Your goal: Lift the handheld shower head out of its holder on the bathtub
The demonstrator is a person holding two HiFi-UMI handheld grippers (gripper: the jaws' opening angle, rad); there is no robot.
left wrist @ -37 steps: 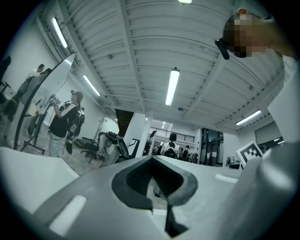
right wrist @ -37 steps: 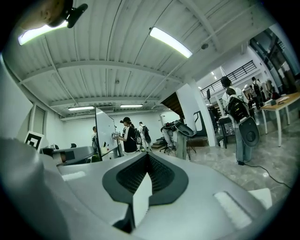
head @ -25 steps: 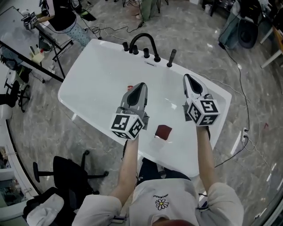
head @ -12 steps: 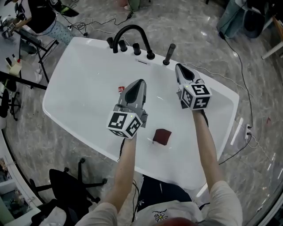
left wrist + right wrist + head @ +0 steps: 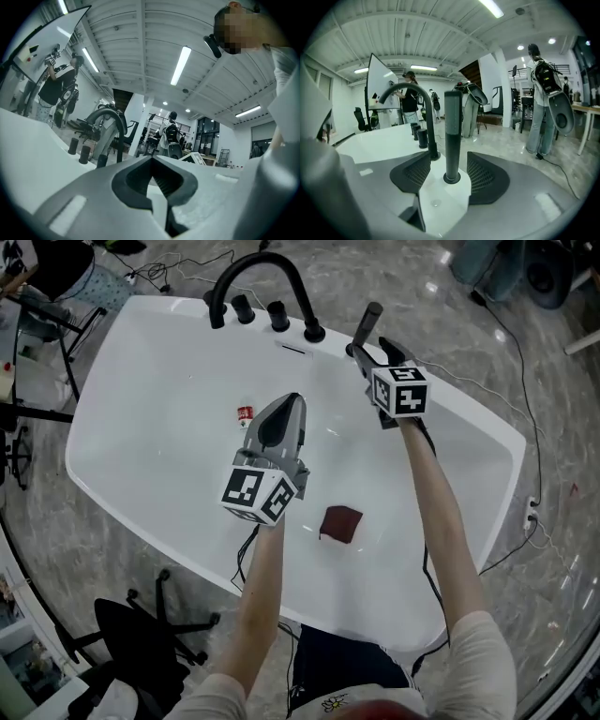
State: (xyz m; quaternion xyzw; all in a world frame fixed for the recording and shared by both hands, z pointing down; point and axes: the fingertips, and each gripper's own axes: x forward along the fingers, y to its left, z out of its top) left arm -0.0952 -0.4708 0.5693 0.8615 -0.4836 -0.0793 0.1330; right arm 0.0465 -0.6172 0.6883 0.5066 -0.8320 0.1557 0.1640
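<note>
The black handheld shower head [image 5: 368, 324] stands upright in its holder on the far rim of the white bathtub [image 5: 487, 451]. My right gripper [image 5: 374, 355] reaches it from the near side. In the right gripper view the shower head [image 5: 452, 133] rises between the two open jaws of that gripper [image 5: 449, 169], and the pads stand clear of it on both sides; these jaws have just been opening. My left gripper [image 5: 284, 405] hovers over the tub's middle, shut and empty, and in the left gripper view [image 5: 157, 187] its pads meet.
A black arched faucet [image 5: 255, 273] and three black knobs [image 5: 277, 313] line the rim left of the shower head. A dark red cloth [image 5: 341, 522] and a small red-and-white item [image 5: 245, 414] lie in the tub. An office chair [image 5: 141, 634] stands at the near left.
Both grippers have moved toward the faucet end of the tub. The right one has come up to the shower head, and its jaws now stand apart around it.
</note>
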